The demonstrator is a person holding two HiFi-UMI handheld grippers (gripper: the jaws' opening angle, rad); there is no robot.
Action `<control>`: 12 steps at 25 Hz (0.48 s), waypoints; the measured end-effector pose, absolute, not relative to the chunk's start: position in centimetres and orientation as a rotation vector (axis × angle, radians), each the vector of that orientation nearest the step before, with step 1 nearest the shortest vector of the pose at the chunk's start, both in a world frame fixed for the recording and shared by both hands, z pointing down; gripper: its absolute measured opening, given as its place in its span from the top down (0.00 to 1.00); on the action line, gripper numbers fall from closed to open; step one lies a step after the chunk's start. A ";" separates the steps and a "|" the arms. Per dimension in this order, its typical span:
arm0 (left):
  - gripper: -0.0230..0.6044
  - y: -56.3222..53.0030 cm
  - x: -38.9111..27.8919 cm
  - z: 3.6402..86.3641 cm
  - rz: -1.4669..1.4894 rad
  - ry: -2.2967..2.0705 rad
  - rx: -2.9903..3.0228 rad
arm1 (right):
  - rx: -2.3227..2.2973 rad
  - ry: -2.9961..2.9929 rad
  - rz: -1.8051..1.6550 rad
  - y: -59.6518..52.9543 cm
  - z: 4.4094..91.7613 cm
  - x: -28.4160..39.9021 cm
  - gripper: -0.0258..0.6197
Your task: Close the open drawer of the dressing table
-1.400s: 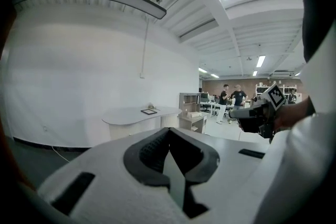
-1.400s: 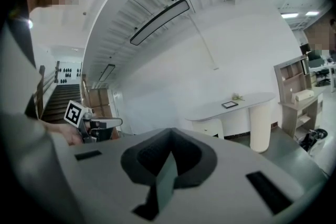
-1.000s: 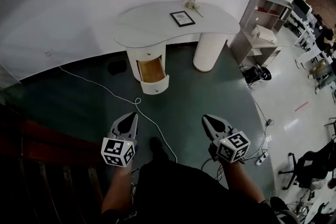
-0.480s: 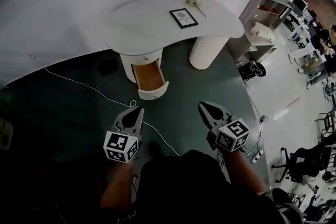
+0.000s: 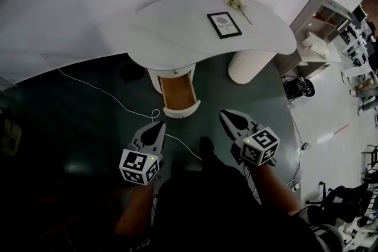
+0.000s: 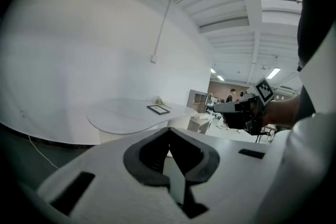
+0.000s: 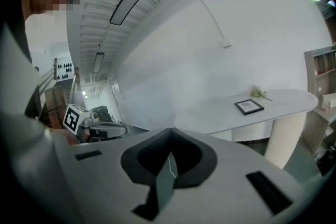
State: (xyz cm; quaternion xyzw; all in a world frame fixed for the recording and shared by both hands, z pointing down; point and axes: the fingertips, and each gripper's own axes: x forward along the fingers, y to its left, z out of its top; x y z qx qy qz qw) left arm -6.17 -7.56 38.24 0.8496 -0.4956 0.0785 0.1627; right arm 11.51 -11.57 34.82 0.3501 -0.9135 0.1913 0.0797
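The white dressing table [image 5: 177, 32] stands by the wall, and its one drawer [image 5: 179, 94] is pulled out toward me, showing a wooden inside and a rounded white front. My left gripper [image 5: 156, 127] hangs above the dark floor just below and left of the drawer front, jaws shut and empty. My right gripper [image 5: 226, 117] is level with it to the drawer's right, also shut and empty. Neither touches the drawer. In the left gripper view the shut tips [image 6: 169, 131] point at the table top [image 6: 126, 117]. The right gripper view shows shut tips [image 7: 170, 135] and the table [image 7: 273, 105].
A black picture frame [image 5: 224, 25] and a small flower sprig [image 5: 237, 2] lie on the table top. A ribbed white pedestal [image 5: 251, 66] holds up its right end. A white cable [image 5: 112, 98] snakes across the floor. A shelf unit [image 5: 322, 20] stands at the right.
The table and drawer have come nearer and now sit more centred ahead of me. Both grippers stay shut and keep about the same place in the view.
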 end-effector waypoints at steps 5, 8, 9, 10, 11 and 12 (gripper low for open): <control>0.95 -12.9 -4.4 38.6 0.242 -1.515 2.333 | 0.836 -2.761 0.567 -17.8 36.8 11.4 0.95; 0.95 -15.0 -3.2 39.3 0.226 -1.566 2.280 | 0.699 -2.742 0.568 -19.9 39.0 11.3 0.95; 0.95 -15.6 -3.0 39.4 0.222 -1.587 2.265 | 0.667 -2.739 0.588 -20.5 39.5 11.0 0.95; 0.95 -16.0 -3.0 39.5 0.224 -1.607 2.252 | 0.643 -2.739 0.611 -21.1 39.8 10.8 0.95; 0.95 -16.4 -3.2 39.7 0.230 -1.624 2.239 | 0.622 -2.740 0.628 -21.5 40.1 10.5 0.95; 0.95 -16.6 -3.4 39.9 0.237 -1.636 2.224 | 0.604 -2.741 0.638 -21.9 40.4 10.3 0.95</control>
